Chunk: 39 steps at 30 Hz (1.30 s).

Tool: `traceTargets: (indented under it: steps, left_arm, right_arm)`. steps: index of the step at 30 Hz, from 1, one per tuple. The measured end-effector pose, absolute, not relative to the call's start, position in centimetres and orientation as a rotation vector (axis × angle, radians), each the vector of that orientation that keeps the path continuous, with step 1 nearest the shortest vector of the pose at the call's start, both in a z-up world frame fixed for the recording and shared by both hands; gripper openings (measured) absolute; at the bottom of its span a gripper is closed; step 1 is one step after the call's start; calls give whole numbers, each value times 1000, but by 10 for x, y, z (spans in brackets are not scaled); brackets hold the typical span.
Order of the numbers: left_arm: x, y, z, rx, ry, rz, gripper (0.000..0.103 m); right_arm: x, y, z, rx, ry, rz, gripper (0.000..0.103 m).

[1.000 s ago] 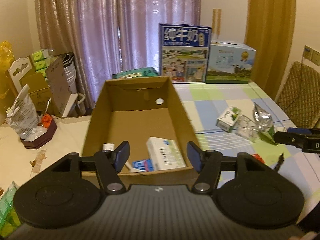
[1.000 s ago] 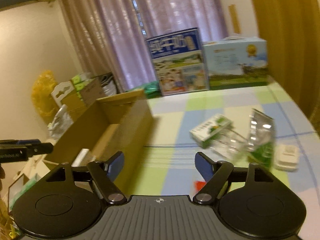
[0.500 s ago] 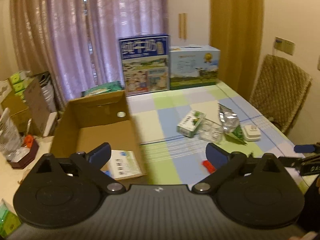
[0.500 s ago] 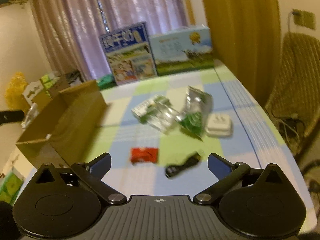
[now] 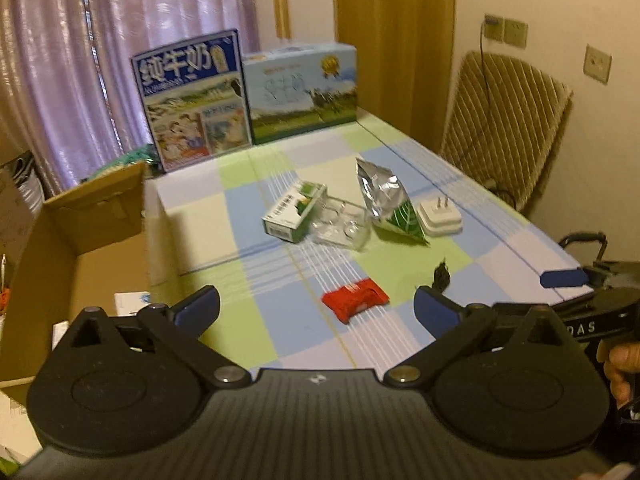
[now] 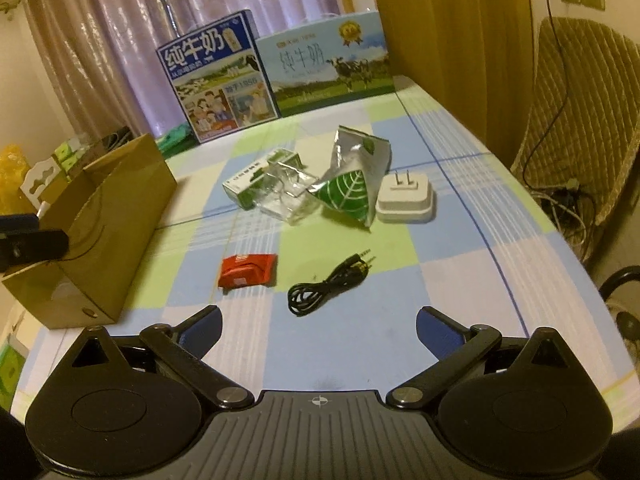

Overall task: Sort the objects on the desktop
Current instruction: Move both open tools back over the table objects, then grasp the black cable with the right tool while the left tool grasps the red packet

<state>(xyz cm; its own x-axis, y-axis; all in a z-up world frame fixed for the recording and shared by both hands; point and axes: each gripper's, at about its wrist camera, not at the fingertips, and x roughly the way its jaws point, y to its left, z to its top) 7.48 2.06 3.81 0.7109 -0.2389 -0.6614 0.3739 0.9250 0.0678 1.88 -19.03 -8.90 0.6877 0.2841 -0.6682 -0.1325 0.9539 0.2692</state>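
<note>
On the checked tablecloth lie a red packet (image 6: 248, 271), a coiled black audio cable (image 6: 329, 284), a green-and-white small box (image 6: 261, 178), a clear plastic blister tray (image 6: 285, 197), a silver-green foil pouch (image 6: 354, 184) and a white plug adapter (image 6: 406, 198). My right gripper (image 6: 319, 326) hovers open just short of the cable and packet. My left gripper (image 5: 317, 309) is open too, over the table with the red packet (image 5: 355, 300) between its fingers' line of sight. The open cardboard box (image 5: 80, 248) stands at the left, holding small boxes.
Two milk cartons (image 6: 218, 76) (image 6: 328, 64) stand at the table's far end before curtains. A wicker chair (image 5: 504, 136) is beyond the right table edge. The right gripper's fingertip (image 5: 564, 279) and a hand (image 5: 618, 364) show at the left wrist view's right edge.
Both grippers swung right, away from the cardboard box toward the loose objects on the cloth. Their fingers spread wider. Nothing was picked up.
</note>
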Motion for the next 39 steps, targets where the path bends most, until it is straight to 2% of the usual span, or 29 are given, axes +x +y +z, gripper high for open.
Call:
traceTargets:
  steps: [5,13,19,25,30,39]
  left_arm:
    - [92,6,15,216,739,-380,101]
    - [123,-9,-28,236,798,-454,101]
    - [142,-16,-60,306,809,-476,100]
    - [158,-16,-79,364,818,-467,90]
    - [166,-14,-92,370,850,-444,84]
    - [171,-15,-95,347,859,-455,84]
  right_arm:
    - [32,-189,-97,208,794,233,99]
    - [55,-195,-113,228,824,198,76]
    - [75,-193,-125,231,843,202,63]
    - [96,-179,-138,220,863,232,52]
    - [111,-168,-150,206,871,221,47]
    - [122,-152,-157,106,841,191,46]
